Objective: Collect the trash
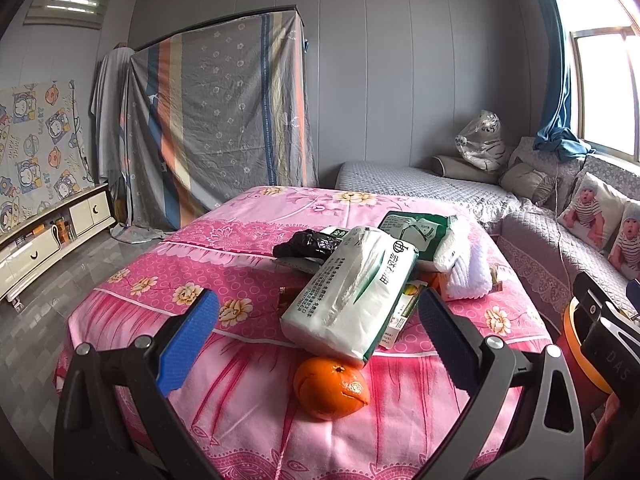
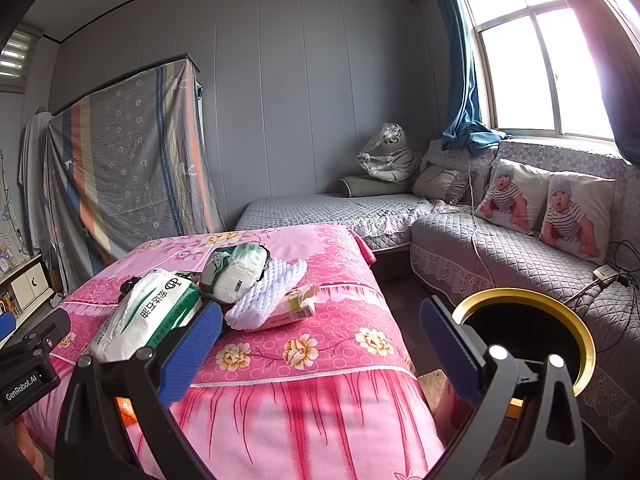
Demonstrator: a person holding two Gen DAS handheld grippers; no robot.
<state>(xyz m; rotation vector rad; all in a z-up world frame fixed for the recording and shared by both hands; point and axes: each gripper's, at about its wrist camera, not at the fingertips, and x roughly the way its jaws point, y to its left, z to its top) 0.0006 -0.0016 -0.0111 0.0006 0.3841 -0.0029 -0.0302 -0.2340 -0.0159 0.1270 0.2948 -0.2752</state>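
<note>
A pile lies on the pink flowered table (image 1: 224, 272): an orange peel ball (image 1: 331, 388) at the front, a white tissue pack (image 1: 352, 292), a black crumpled bag (image 1: 308, 245), a green-white packet (image 1: 416, 236), a white knitted cloth (image 1: 466, 268). My left gripper (image 1: 316, 340) is open and empty, its jaws either side of the tissue pack and just above the orange. My right gripper (image 2: 320, 344) is open and empty over the table's right edge. A torn small box (image 2: 288, 310) lies by the cloth (image 2: 268, 292). The trash bin (image 2: 528, 320), black with a gold rim, stands right of the table.
A grey quilted sofa (image 2: 500, 248) with baby-print cushions (image 2: 576, 216) runs along the right under the window. A cloth-covered wardrobe (image 1: 216, 120) stands at the back, a low white cabinet (image 1: 52, 240) on the left. Cables and a power strip (image 2: 608, 274) lie on the sofa.
</note>
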